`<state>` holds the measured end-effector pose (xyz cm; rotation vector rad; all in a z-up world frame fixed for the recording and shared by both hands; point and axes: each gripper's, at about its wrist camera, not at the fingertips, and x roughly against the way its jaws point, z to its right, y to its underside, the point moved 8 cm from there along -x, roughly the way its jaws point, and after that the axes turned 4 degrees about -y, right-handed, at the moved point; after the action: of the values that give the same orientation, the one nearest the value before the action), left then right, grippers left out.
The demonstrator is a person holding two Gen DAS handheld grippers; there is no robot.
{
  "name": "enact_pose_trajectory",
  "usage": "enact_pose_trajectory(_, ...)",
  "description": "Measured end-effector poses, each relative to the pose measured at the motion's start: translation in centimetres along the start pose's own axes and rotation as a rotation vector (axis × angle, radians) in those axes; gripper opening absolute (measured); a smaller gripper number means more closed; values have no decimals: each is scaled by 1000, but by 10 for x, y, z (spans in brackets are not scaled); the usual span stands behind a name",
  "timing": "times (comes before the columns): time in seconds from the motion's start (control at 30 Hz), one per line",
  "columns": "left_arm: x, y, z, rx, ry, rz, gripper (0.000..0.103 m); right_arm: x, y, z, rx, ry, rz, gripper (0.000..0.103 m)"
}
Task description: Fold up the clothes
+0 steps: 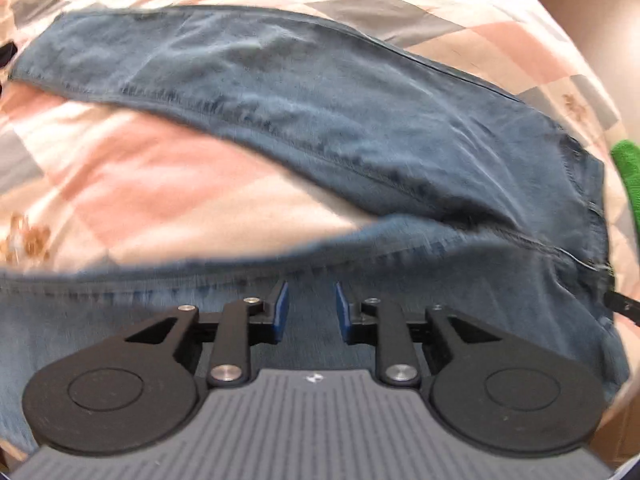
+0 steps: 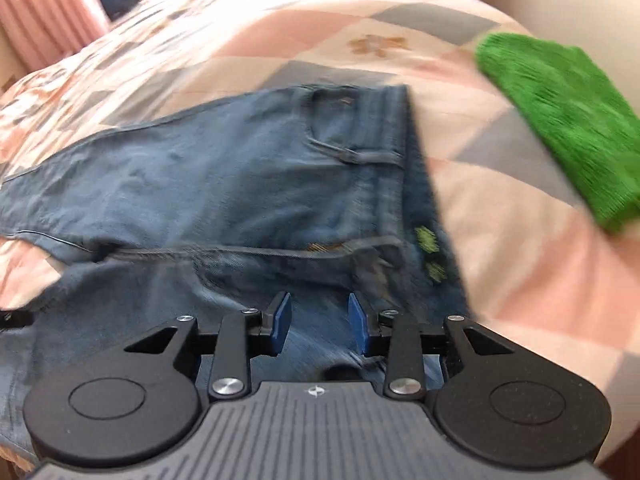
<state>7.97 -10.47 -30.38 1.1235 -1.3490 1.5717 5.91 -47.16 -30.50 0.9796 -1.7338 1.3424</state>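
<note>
A pair of blue jeans [image 1: 304, 104] lies spread on a bed, one leg stretching to the far left and the other running under my left gripper. My left gripper [image 1: 311, 298] hovers open over the near leg, blue pads apart with denim showing between them. In the right wrist view the jeans [image 2: 224, 176] show the waistband and a pocket at the right end. My right gripper [image 2: 320, 312] is open just above the seat area, near the waistband. The tip of the other gripper [image 2: 16, 318] peeks in at the left edge.
A quilt [image 2: 280, 32] in pink, white and grey patches covers the bed. A green knit garment [image 2: 560, 120] lies to the right of the waistband, also showing as the green garment [image 1: 626, 176] at the right edge. Pink curtains [image 2: 44, 8] hang at the far left.
</note>
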Motion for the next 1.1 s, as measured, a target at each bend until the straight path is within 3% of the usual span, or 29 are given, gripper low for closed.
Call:
enact_pose_trajectory(0.07, -4, 16, -3, -6, -12, -37, 23, -9, 13, 15, -13, 54, -55, 37)
enact_pose_trajectory(0.17, -29, 39, -14, 14, -90, -140, 24, -20, 18, 26, -21, 60, -94, 36)
enact_pose_trajectory(0.27, -15, 37, -15, 37, -87, -119, 28, 3, 9, 19, -23, 51, -58, 38)
enact_pose_trajectory(0.33, 1, 38, -20, 39, -92, -95, 40, 17, 12, 8, -28, 20, -37, 41)
enact_pose_trajectory(0.4, 15, 43, -26, 47, -91, -78, 41, 27, 17, -5, -22, -7, -31, 43)
enact_pose_trajectory(0.5, 10, 58, -42, 60, -112, -112, 42, 18, 34, -23, 7, -16, -78, 45)
enact_pose_trajectory(0.6, -11, 73, -58, 61, -145, -187, 41, -10, 51, -32, 34, 33, -188, 51)
enact_pose_trajectory(0.7, -10, 68, -58, 24, -133, -188, 42, 4, 46, -46, 10, 51, -153, 53)
enact_pose_trajectory(0.83, 19, 48, -56, -48, -94, -138, 47, 35, 39, -67, -38, 47, -92, 61)
enact_pose_trajectory(1.1, 81, 25, -83, -147, -64, -78, 55, 91, 59, -139, -127, 21, -33, 85)
